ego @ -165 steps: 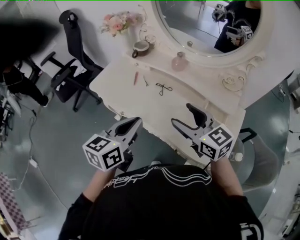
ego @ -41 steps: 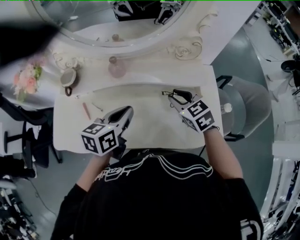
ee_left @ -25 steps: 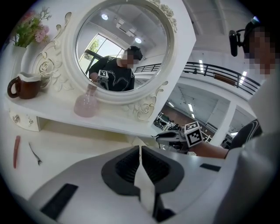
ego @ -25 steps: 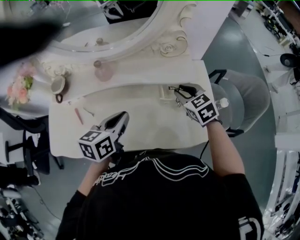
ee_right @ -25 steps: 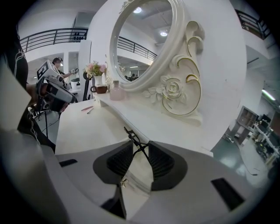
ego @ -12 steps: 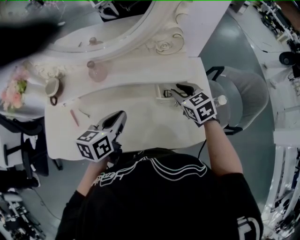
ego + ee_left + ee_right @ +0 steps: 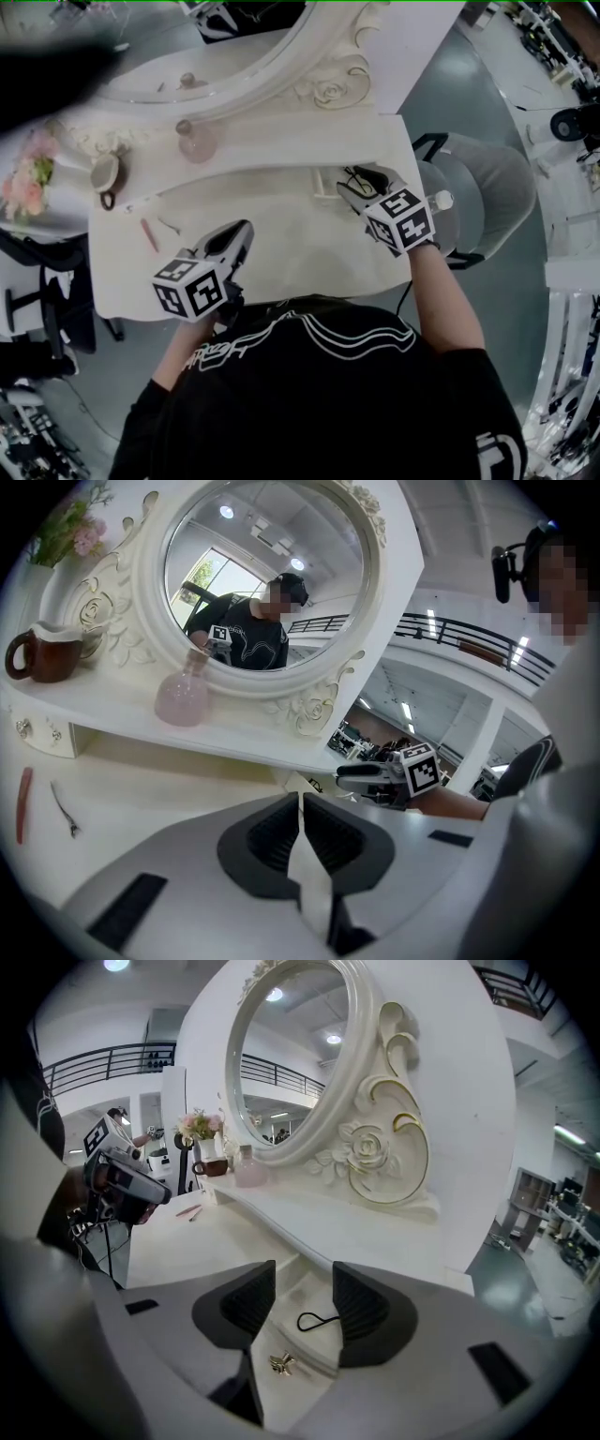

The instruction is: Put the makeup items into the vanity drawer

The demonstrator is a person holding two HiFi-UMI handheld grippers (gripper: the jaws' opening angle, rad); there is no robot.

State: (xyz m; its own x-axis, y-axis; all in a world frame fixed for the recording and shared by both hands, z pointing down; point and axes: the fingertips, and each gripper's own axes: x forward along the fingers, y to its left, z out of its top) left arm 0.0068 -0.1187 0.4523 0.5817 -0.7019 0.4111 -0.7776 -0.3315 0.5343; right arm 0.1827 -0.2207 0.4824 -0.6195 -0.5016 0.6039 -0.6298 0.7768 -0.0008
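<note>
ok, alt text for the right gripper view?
Right gripper, jaws apart and just opened wider, hovers over the open vanity drawer; a black eyelash curler lies inside, ungripped. An ornate oval mirror stands behind.

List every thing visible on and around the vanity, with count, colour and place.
vanity table: 1, white, centre
mirror: 1, white frame, behind tabletop
perfume bottle: 1, pink, shelf under mirror
cup: 1, brown and white, shelf, left of bottle
flowers: 1 bunch, pink, far left
stick: 1, red, tabletop left
clip: 1, metal, beside stick
drawer: 1, white, open, right end
eyelash curler: 1, black, inside drawer
chair: 1, grey, right of table
left claw: 1, grey, shut, empty, above tabletop
right claw: 1, grey, above drawer, jaws just opening, nothing gripped
</note>
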